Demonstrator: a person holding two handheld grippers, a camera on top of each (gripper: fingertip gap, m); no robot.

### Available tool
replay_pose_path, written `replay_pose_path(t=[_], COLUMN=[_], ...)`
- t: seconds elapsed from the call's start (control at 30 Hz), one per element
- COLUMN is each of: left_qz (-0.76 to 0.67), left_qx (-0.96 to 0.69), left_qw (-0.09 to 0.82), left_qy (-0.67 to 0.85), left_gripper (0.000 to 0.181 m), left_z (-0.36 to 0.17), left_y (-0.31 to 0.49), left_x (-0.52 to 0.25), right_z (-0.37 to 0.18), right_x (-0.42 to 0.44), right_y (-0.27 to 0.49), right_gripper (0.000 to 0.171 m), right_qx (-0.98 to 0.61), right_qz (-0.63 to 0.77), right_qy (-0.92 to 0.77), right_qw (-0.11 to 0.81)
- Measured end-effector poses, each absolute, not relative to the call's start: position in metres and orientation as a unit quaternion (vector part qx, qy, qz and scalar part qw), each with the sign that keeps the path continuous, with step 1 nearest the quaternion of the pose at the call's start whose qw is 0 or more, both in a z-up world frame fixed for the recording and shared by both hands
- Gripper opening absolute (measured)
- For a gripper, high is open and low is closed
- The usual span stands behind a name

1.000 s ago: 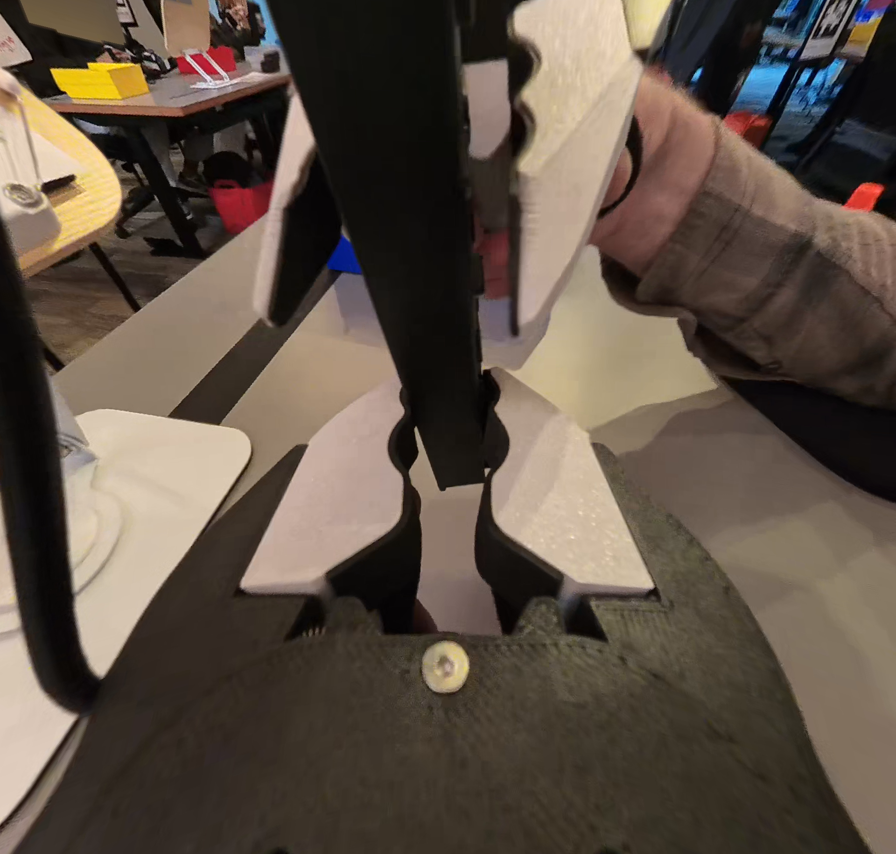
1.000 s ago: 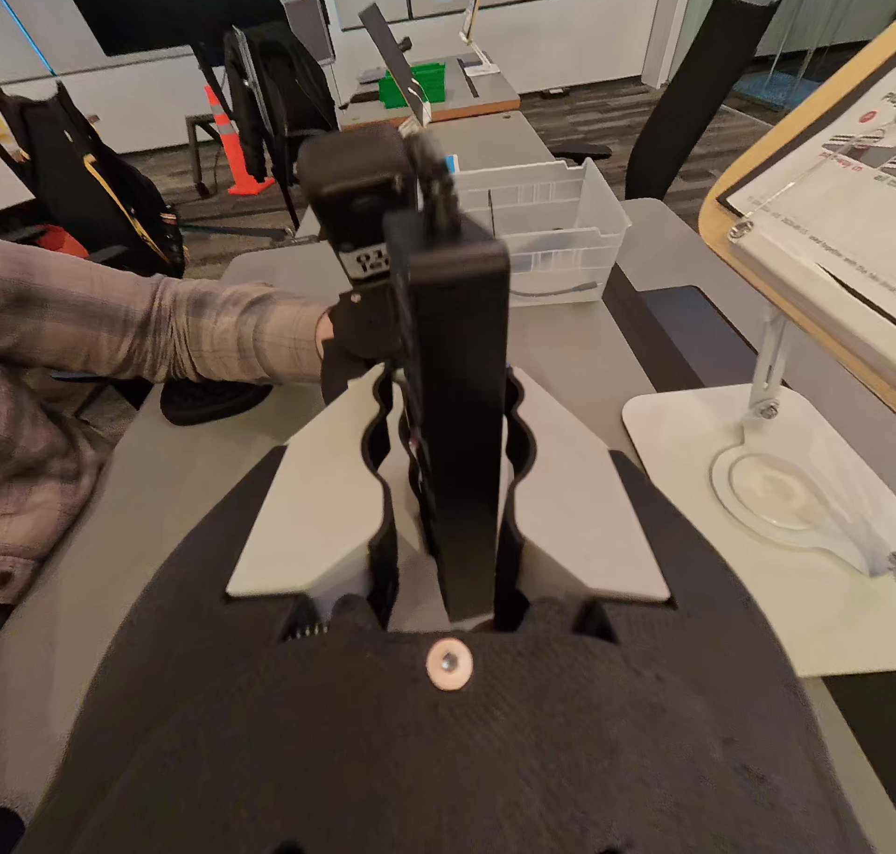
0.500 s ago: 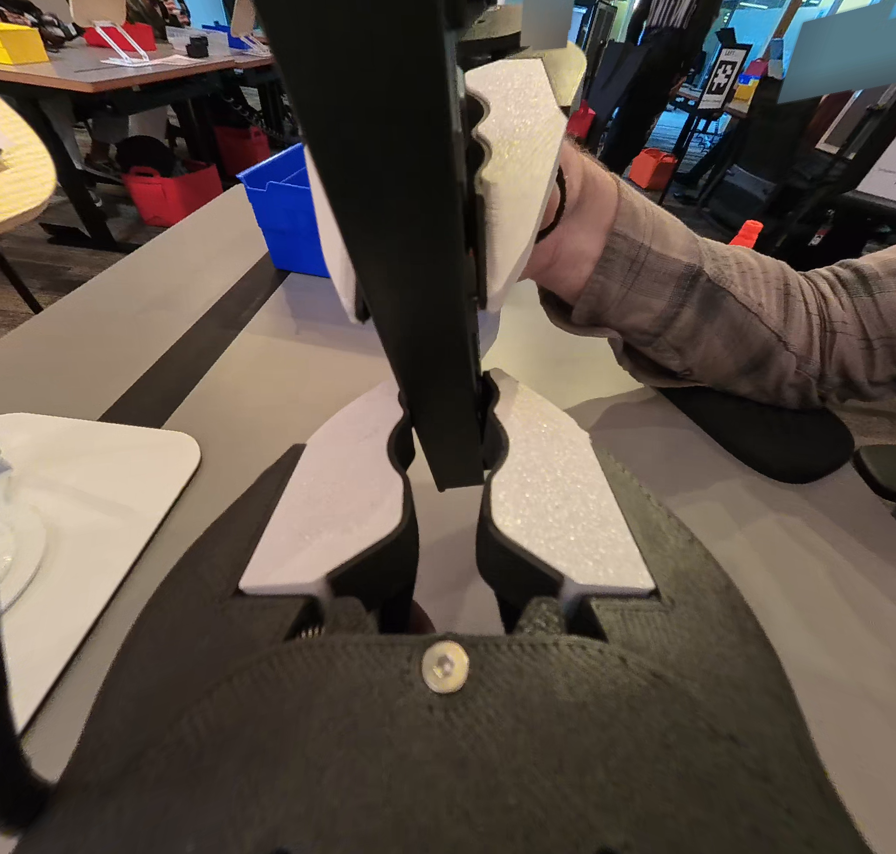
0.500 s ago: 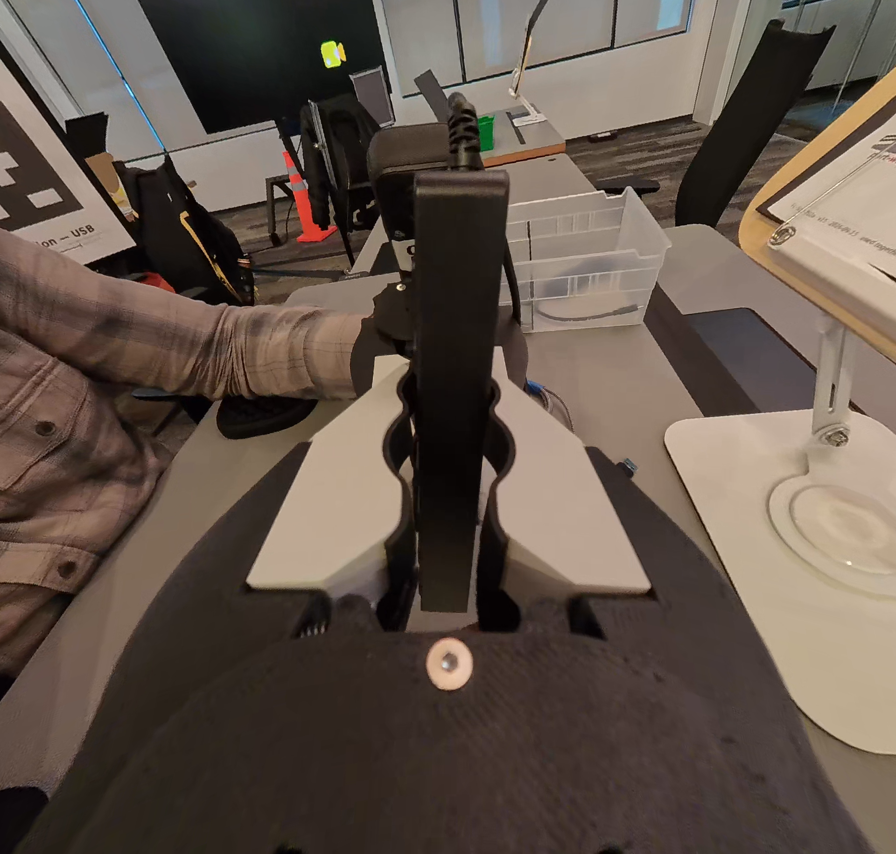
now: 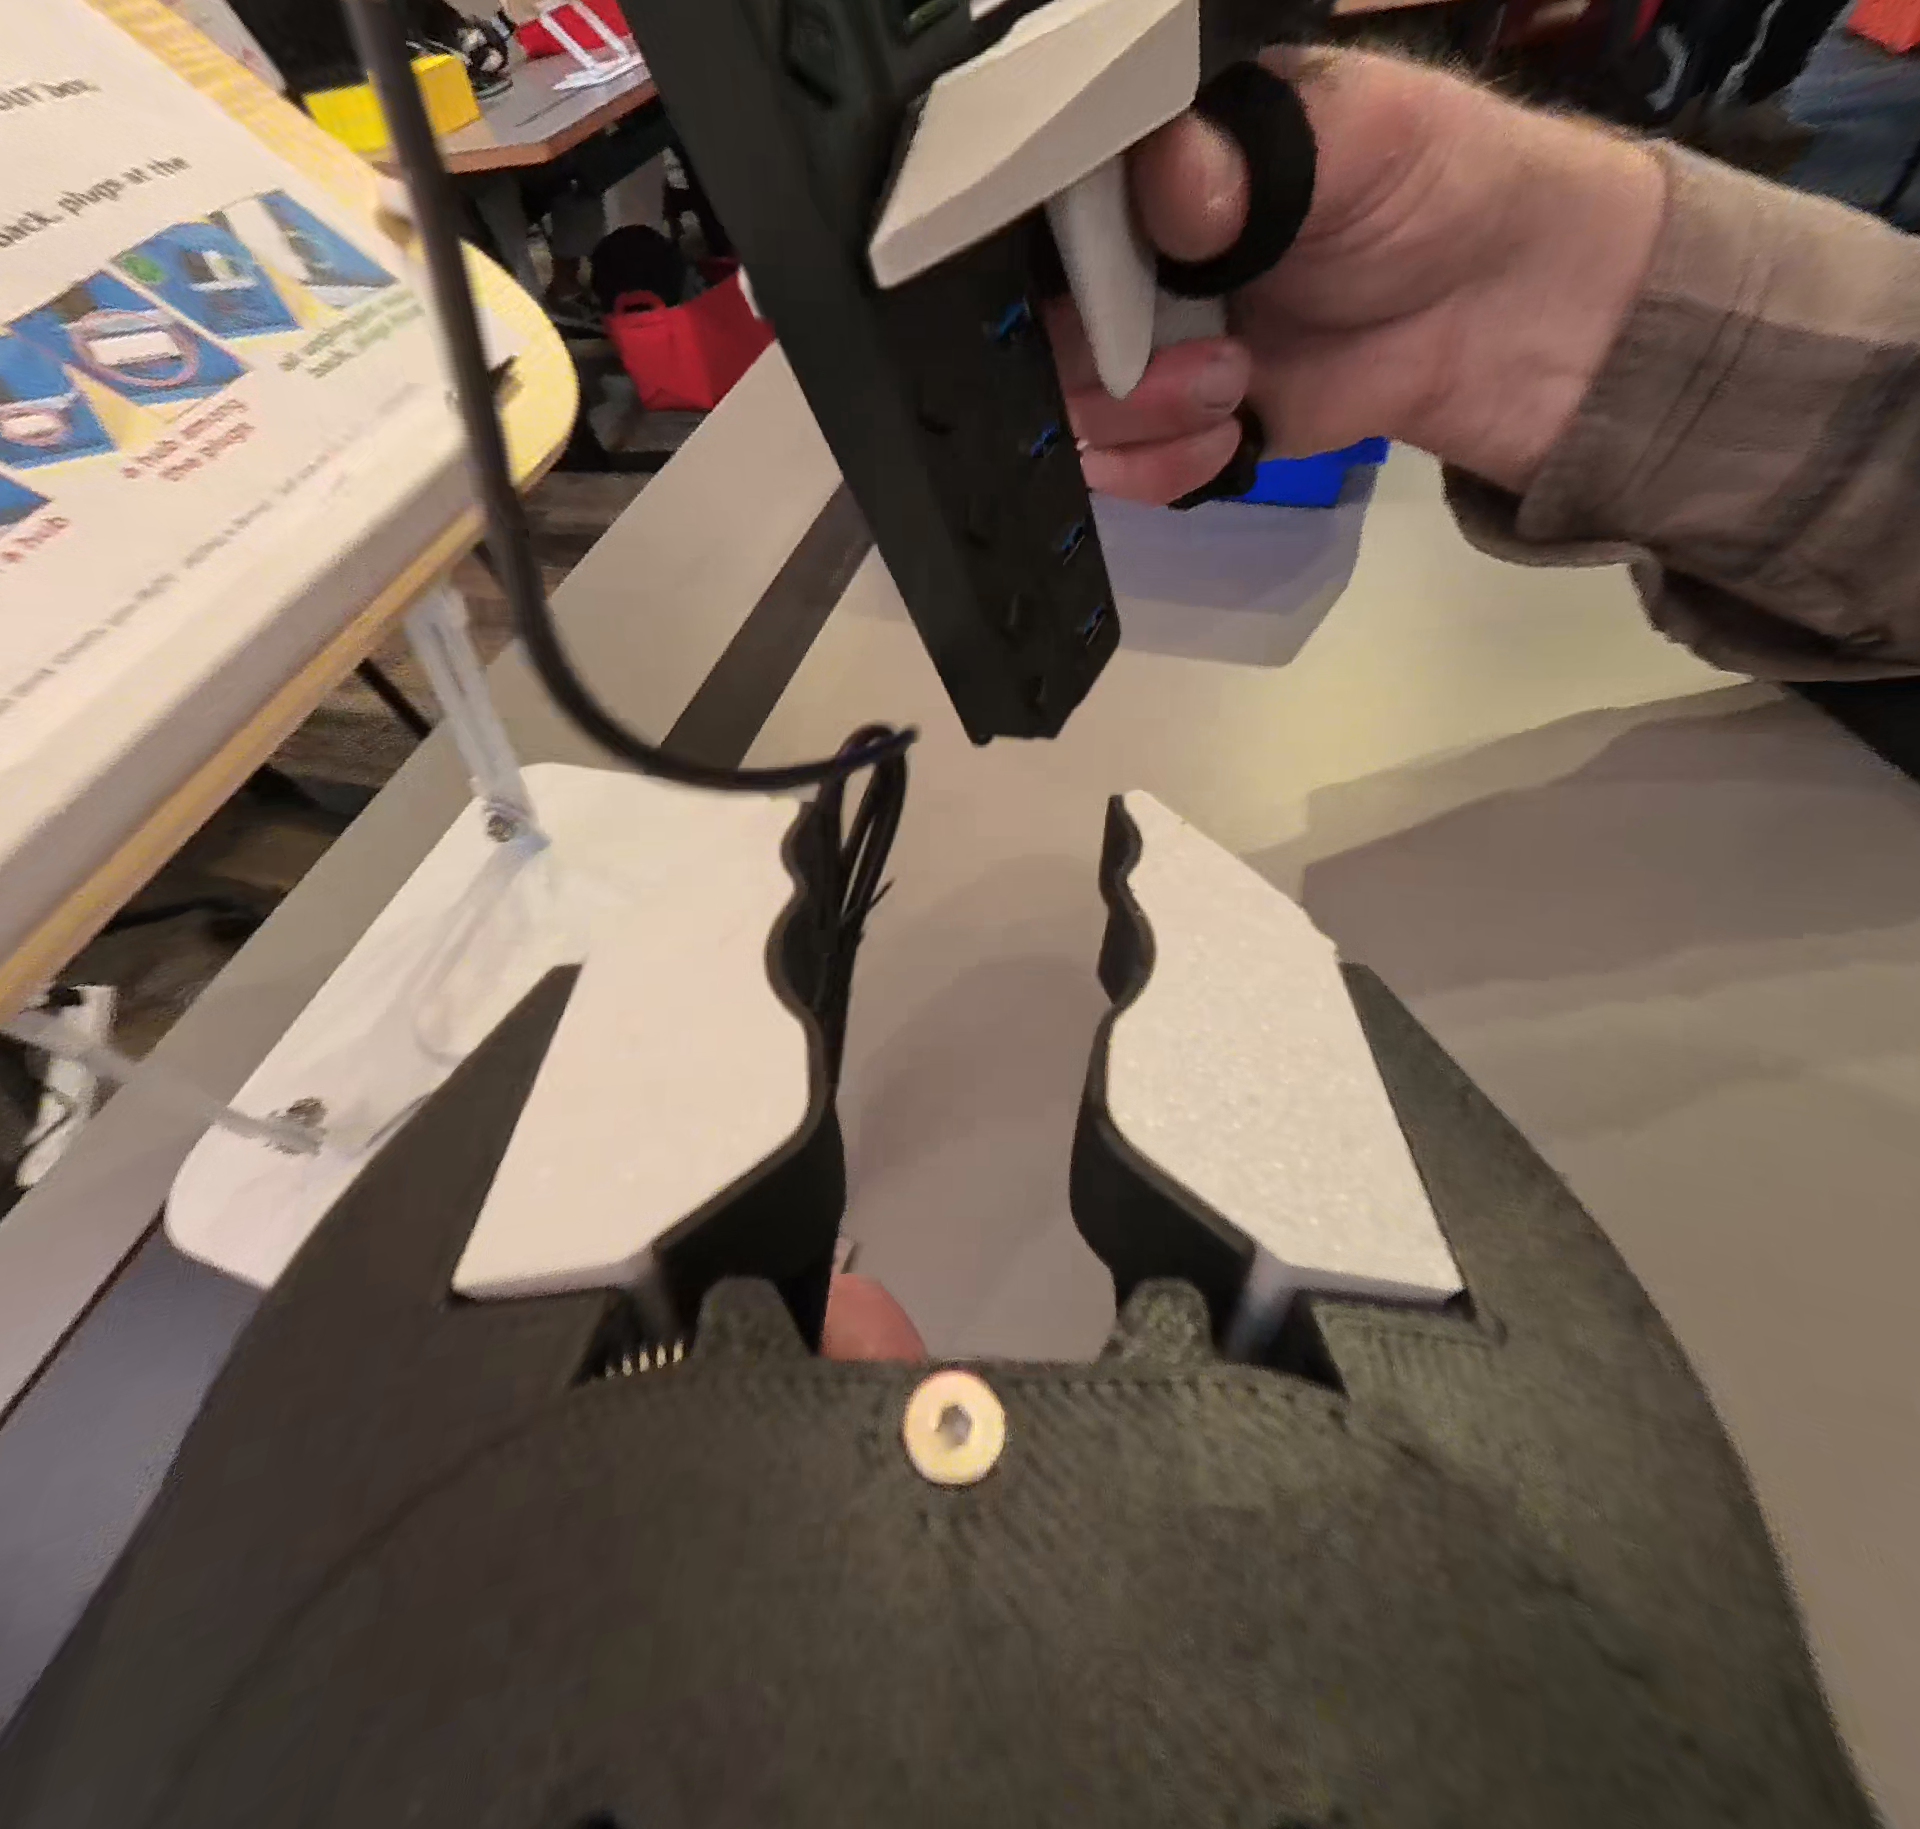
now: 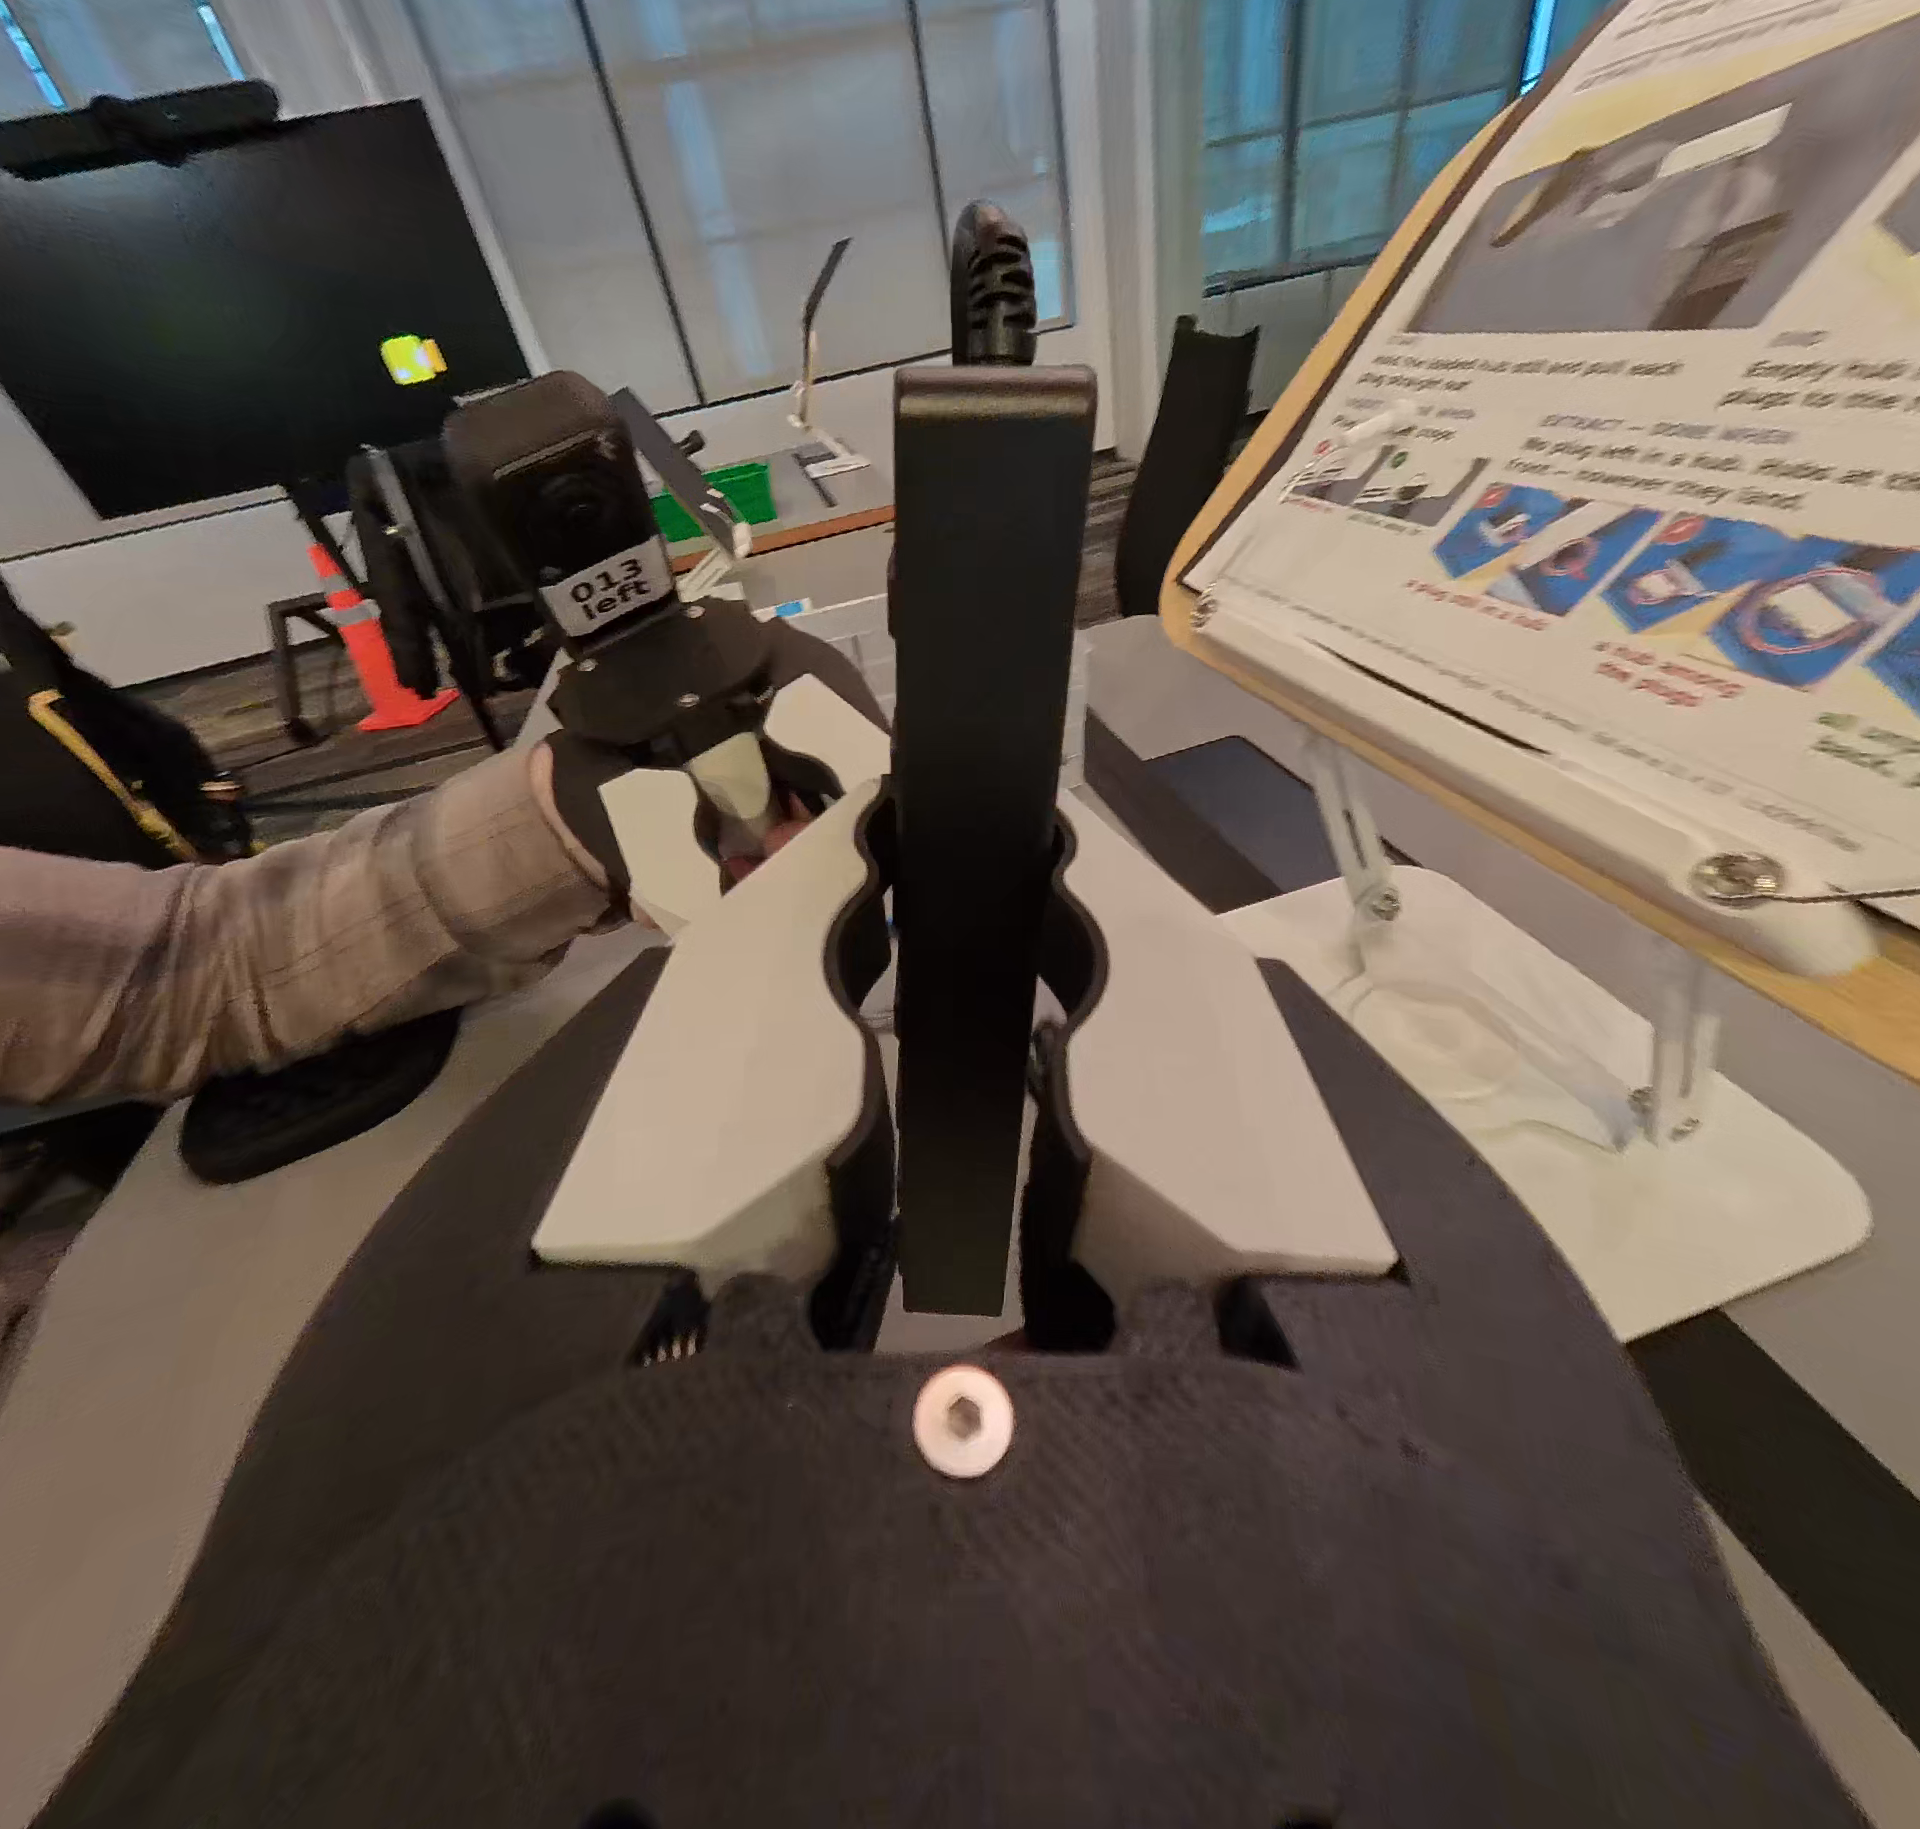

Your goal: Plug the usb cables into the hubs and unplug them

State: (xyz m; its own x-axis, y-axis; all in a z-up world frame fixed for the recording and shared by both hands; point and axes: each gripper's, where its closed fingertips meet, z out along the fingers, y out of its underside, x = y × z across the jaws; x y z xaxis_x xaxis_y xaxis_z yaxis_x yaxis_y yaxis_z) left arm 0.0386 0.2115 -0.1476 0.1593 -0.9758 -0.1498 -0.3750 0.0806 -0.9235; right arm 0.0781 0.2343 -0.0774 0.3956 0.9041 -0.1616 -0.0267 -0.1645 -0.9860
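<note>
Space lies bare between the left tool's (image 5: pixel 966 958) spread white fingers, which have let go of the long black plastic USB hub (image 6: pixel 982 823). The right tool (image 6: pixel 961 990) clamps the hub upright above the grey tabletop (image 5: pixel 1558 948); a black cable (image 5: pixel 488 449) dangles beside it.

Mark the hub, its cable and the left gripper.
hub (image 6: pixel 977 844): right wrist view, middle of its black back face, between the right gripper's fingers.
cable (image 5: pixel 488 491): left wrist view, black cord hanging left of the hub.
left gripper (image 5: pixel 966 844): left wrist view, open gap midway between its fingertips.
</note>
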Motion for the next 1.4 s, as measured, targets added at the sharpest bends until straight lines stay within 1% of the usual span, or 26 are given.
replay_pose_path(t=[0.17, 0.23, 0.33, 0.47, 0.53, 0.57, 0.7, 0.77, 0.83, 0.97, 1.1, 1.4], left_qz=[-0.270, -0.267, -0.265, -0.258, -0.249, -0.242, -0.236, -0.232, -0.226, -0.220, -0.215, -0.202], left_qx=[-0.600, -0.601, -0.600, -0.596, -0.597, -0.597, -0.602, -0.605, -0.606, -0.607, -0.610, -0.616], left_qw=[0.490, 0.495, 0.499, 0.502, 0.502, 0.504, 0.505, 0.502, 0.501, 0.500, 0.497, 0.487], left_qy=[0.571, 0.568, 0.566, 0.572, 0.574, 0.575, 0.572, 0.572, 0.575, 0.578, 0.578, 0.586], left_gripper=[0.051, 0.051, 0.051, 0.051, 0.051, 0.051, 0.052, 0.052, 0.052, 0.052, 0.051, 0.052], left_z=[-0.146, -0.143, -0.140, -0.139, -0.139, -0.140, -0.143, -0.147, -0.149, -0.152, -0.156, -0.166], left_y=[0.222, 0.224, 0.226, 0.226, 0.227, 0.229, 0.233, 0.235, 0.236, 0.236, 0.239, 0.242], left_x=[0.027, 0.024, 0.020, 0.017, 0.016, 0.015, 0.013, 0.013, 0.013, 0.013, 0.012, 0.012], right_z=[-0.061, -0.054, -0.039, -0.033, -0.033, -0.036, -0.049, -0.054, -0.059, -0.066, -0.068, -0.067], right_x=[0.092, 0.091, 0.087, 0.093, 0.096, 0.097, 0.111, 0.118, 0.123, 0.129, 0.129, 0.131], right_y=[0.243, 0.233, 0.203, 0.195, 0.204, 0.214, 0.253, 0.263, 0.269, 0.275, 0.276, 0.276], right_gripper=[0.021, 0.021, 0.022, 0.022, 0.021, 0.022, 0.021, 0.021, 0.021, 0.021, 0.022, 0.021], right_qx=[-0.604, -0.577, -0.505, -0.478, -0.496, -0.521, -0.620, -0.639, -0.644, -0.653, -0.654, -0.651], right_qz=[0.366, 0.397, 0.499, 0.526, 0.489, 0.448, 0.215, 0.108, 0.032, -0.031, -0.062, -0.091], right_qy=[-0.335, -0.346, -0.375, -0.377, -0.368, -0.360, -0.332, -0.329, -0.332, -0.331, -0.340, -0.346], right_qw=[0.624, 0.625, 0.596, 0.594, 0.616, 0.631, 0.677, 0.687, 0.689, 0.680, 0.673, 0.669])
